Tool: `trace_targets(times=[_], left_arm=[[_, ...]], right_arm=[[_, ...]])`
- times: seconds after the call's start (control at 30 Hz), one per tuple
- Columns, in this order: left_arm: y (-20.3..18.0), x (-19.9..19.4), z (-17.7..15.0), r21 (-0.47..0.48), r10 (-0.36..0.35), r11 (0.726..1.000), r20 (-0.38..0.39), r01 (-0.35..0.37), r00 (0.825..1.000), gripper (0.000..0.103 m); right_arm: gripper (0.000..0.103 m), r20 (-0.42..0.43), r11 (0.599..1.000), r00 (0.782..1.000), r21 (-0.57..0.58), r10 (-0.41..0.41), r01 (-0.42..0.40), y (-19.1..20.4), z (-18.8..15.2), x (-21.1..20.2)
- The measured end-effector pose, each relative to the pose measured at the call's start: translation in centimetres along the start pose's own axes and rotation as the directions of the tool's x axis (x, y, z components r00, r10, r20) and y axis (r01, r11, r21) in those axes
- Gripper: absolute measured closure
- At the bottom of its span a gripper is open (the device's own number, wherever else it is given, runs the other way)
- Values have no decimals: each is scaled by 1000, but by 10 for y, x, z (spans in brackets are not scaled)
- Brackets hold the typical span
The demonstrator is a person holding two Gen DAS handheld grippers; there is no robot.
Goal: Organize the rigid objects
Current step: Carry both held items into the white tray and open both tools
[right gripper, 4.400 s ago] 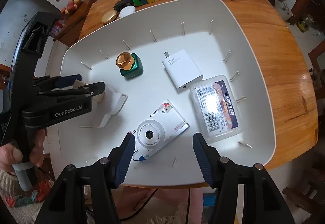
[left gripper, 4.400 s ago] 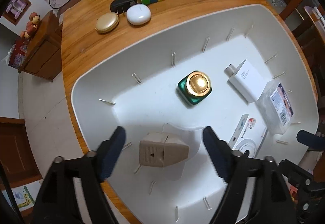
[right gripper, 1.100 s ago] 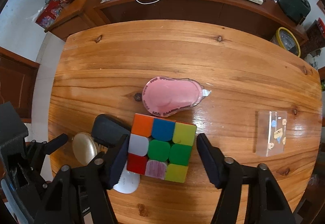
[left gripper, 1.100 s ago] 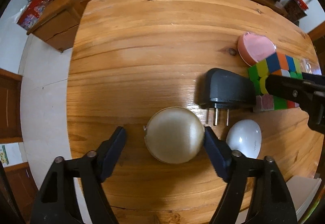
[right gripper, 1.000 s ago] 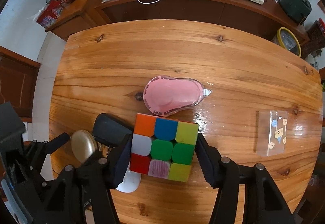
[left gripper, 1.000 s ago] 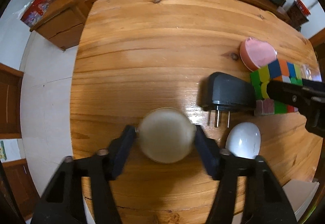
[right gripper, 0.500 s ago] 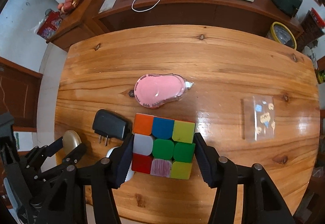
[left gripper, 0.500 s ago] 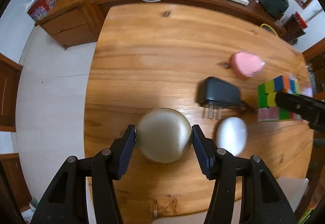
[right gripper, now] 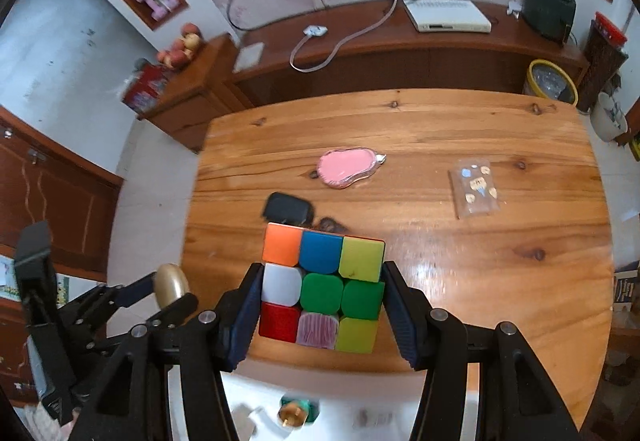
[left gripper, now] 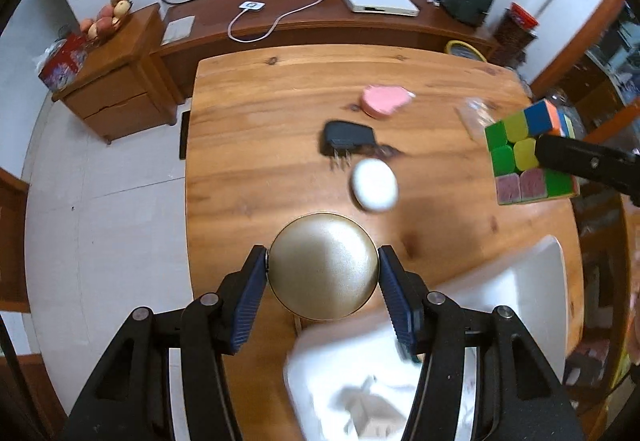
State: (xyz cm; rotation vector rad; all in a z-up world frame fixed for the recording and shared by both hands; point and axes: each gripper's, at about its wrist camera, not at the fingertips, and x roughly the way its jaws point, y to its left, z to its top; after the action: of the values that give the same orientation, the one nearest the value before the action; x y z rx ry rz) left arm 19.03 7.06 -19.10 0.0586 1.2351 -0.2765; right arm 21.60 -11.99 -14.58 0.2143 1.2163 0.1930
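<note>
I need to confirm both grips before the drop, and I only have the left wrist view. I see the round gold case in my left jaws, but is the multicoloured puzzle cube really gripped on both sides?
Observer: Yes. The right gripper has a pad pressed on each side of the multicoloured puzzle cube, which is clear of the wooden table.
Operator: Anything visible in the white tray?
Observer: A green jar with a gold lid sits in the white tray, just below the cube.
Operator: What is right of the pink pack?
Observer: A clear plastic packet with small stickers lies flat there.
</note>
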Motion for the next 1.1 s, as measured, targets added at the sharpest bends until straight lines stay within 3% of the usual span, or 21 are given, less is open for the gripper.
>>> trace_targets(times=[0.3,0.57,0.83,1.1], left_arm=[[-26,-35,-65,147,-50,988,-47,56,998,44],[-59,-45,-131,322,-86,938,-135,126,987,44],[-78,-16,-167,402,-69,900,-249,168,966,44],[-85,25,-167,386,-33,910,-298,152,954,44]], right_arm=[[45,11,999,999,-6,35,-35,20,-86,-48],[45,-63,1000,998,16,-4,5,23,-162,-41],[45,-122,995,991,81,-47,57,11,-217,-23],[45,-154,990,985,105,-75,92,-1,-233,-7]])
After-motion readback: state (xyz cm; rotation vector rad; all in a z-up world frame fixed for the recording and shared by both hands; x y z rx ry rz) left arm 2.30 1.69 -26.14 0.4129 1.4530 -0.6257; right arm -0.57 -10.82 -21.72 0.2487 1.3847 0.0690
